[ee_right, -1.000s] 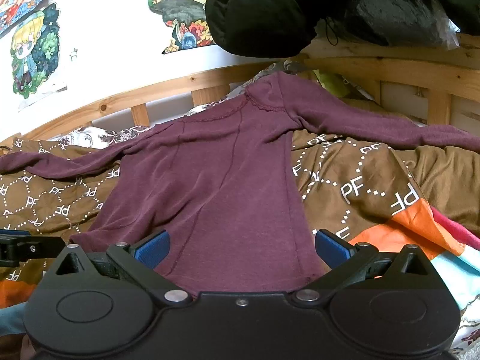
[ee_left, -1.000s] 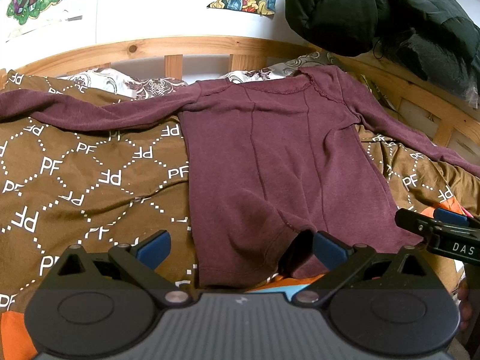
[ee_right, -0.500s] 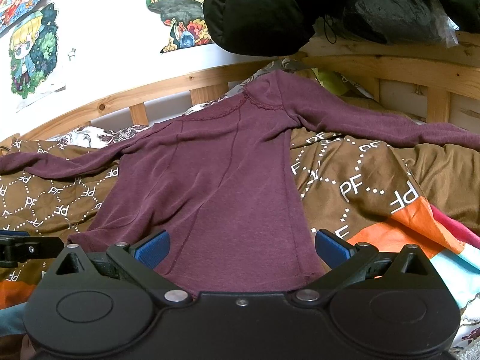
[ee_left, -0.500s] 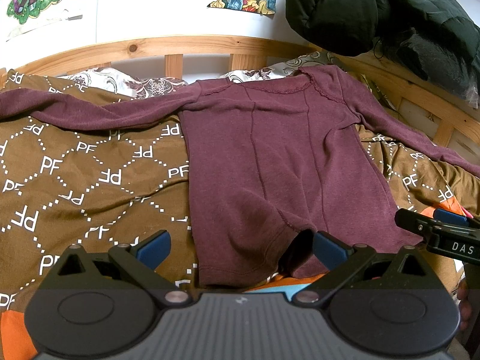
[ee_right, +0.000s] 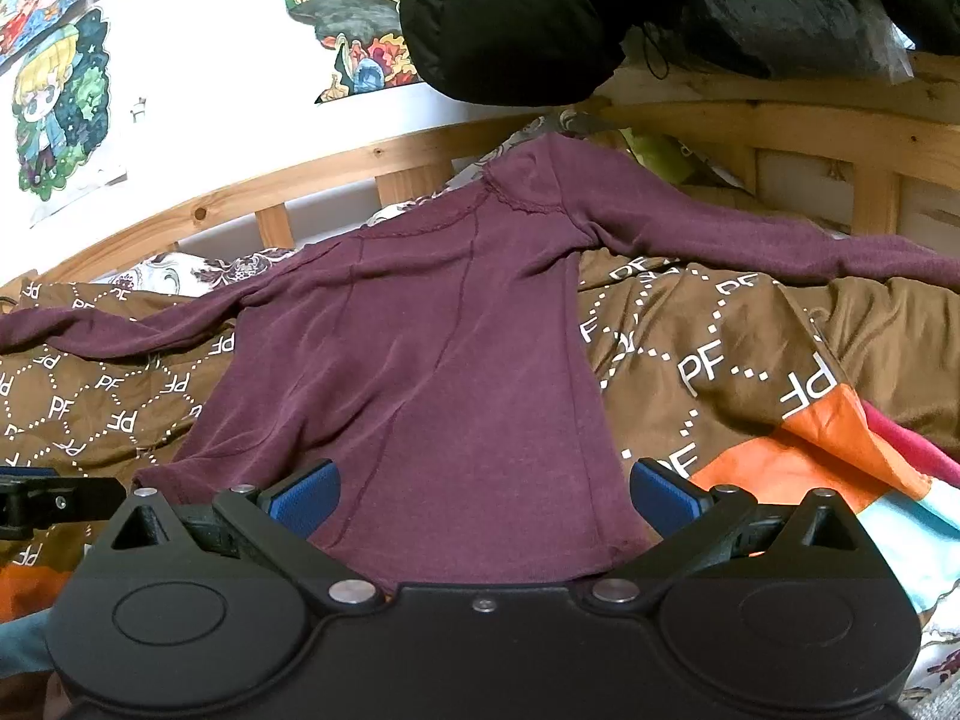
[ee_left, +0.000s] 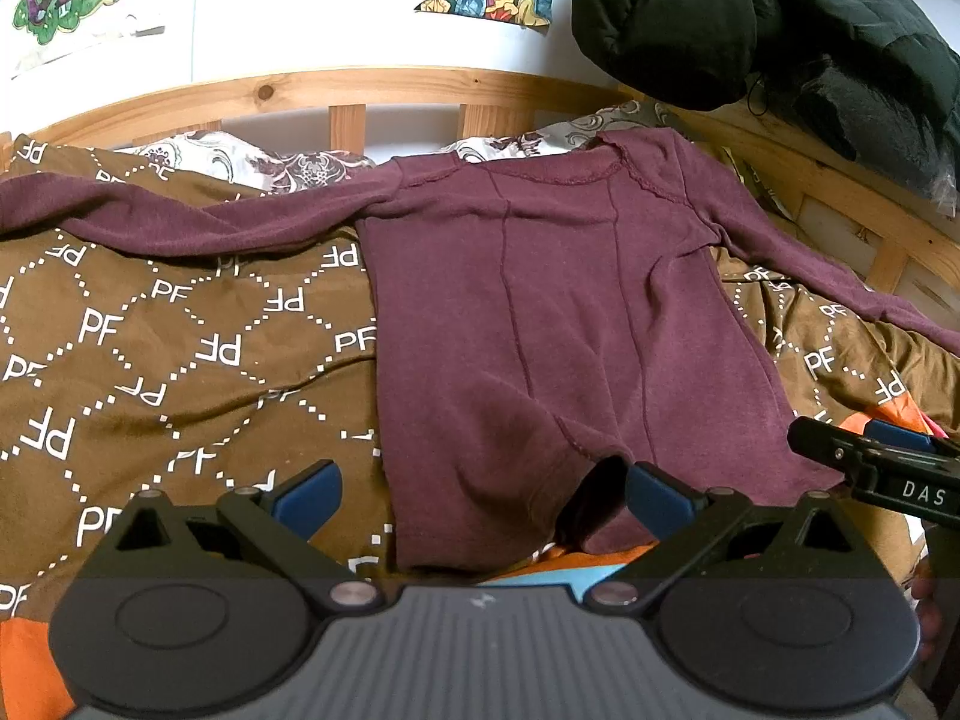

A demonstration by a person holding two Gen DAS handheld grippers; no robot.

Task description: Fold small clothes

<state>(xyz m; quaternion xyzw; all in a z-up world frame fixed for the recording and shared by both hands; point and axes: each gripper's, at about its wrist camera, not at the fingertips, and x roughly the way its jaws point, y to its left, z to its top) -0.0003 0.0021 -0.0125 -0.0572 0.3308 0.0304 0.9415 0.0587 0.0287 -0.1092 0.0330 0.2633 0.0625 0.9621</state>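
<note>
A maroon long-sleeved shirt (ee_left: 558,324) lies spread flat on a brown quilt, neck toward the headboard, both sleeves stretched out sideways. My left gripper (ee_left: 480,501) is open just above the shirt's hem at its left corner, nothing between its blue pads. The right gripper (ee_left: 876,465) shows from the side at that view's right edge. In the right wrist view the same shirt (ee_right: 444,360) fills the middle, and my right gripper (ee_right: 483,498) stands open over the hem near its right corner. The left gripper's tip (ee_right: 36,498) pokes in at the left.
The brown quilt (ee_left: 150,360) with white "PF" marks covers the bed; an orange and blue patch (ee_right: 828,456) lies at the front right. A wooden headboard (ee_left: 360,90) runs along the back. A dark padded jacket (ee_left: 720,18) hangs over the rail at upper right. Posters are on the wall.
Almost nothing differs: the right wrist view has shifted slightly, while the shirt lies still and both grippers stay open.
</note>
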